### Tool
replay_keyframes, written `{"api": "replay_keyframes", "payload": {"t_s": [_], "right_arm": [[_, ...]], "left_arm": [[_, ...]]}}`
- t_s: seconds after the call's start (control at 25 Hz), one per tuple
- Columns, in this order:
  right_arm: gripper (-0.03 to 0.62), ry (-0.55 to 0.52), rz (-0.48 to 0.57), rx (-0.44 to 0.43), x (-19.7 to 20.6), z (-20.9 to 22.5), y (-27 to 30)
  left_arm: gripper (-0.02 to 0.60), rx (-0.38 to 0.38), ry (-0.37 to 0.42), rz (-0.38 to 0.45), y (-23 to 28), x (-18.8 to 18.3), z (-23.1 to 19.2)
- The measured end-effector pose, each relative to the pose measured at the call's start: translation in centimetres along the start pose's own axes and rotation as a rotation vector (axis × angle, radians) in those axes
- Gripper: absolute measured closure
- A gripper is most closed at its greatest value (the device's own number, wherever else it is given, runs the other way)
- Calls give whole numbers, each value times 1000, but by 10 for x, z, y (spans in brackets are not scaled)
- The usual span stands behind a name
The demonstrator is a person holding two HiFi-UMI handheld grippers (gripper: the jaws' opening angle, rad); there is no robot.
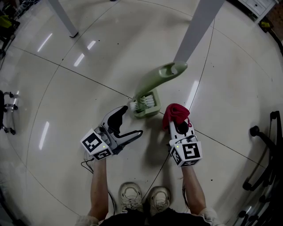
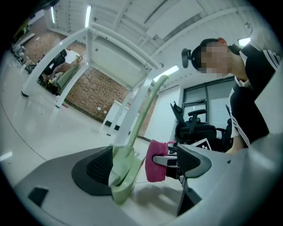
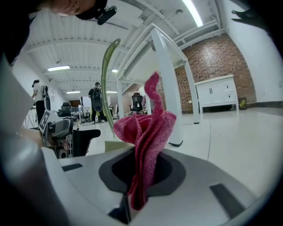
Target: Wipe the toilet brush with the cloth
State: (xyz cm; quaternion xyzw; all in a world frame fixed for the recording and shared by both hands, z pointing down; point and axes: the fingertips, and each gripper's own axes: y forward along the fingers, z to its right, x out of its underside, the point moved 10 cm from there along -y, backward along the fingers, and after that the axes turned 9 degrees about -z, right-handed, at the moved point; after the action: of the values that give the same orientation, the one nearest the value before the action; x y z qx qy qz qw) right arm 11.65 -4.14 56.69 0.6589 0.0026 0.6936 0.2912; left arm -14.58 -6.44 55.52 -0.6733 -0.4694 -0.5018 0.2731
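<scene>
The pale green toilet brush (image 1: 148,99) stands on the floor with its white bristles (image 1: 142,105) low and its handle (image 1: 170,70) rising beside a white table leg (image 1: 194,31). My left gripper (image 1: 129,123) is open, its far jaw close to the bristles on the left. In the left gripper view the brush head (image 2: 121,170) lies against the left jaw pad, and the right jaw is well apart from it. My right gripper (image 1: 177,122) is shut on a red cloth (image 1: 176,112), just right of the brush head. The cloth (image 3: 146,132) sticks up bunched from the jaws.
A second white table leg (image 1: 66,17) stands at the far left. Black office chair bases sit at the right edge (image 1: 265,150) and left edge (image 1: 6,110). A white cabinet (image 1: 258,6) is at the top right. The person's shoes (image 1: 141,194) are right below the grippers.
</scene>
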Motion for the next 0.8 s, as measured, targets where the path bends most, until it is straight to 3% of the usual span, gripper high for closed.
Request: {"api": "replay_keyframes", "payload": {"t_s": [0.24, 0.36, 0.48, 0.56, 0.64, 0.8], "right_arm": [[562, 47, 129, 10, -48, 11, -28], [562, 39, 191, 1, -74, 12, -42], [562, 40, 238, -10, -95, 9, -56], [562, 37, 263, -26, -109, 6, -63], [562, 9, 276, -51, -126, 1, -67], [562, -149, 287, -82, -173, -20, -66]], "left_arm": [[146, 133, -5, 29, 5, -54, 17], [296, 122, 55, 76, 2, -81, 26], [577, -13, 145, 98, -10, -104, 33], [577, -82, 171, 122, -19, -119, 35], [577, -99, 182, 149, -26, -136, 39], [577, -111, 281, 140, -29, -181, 48]]}}
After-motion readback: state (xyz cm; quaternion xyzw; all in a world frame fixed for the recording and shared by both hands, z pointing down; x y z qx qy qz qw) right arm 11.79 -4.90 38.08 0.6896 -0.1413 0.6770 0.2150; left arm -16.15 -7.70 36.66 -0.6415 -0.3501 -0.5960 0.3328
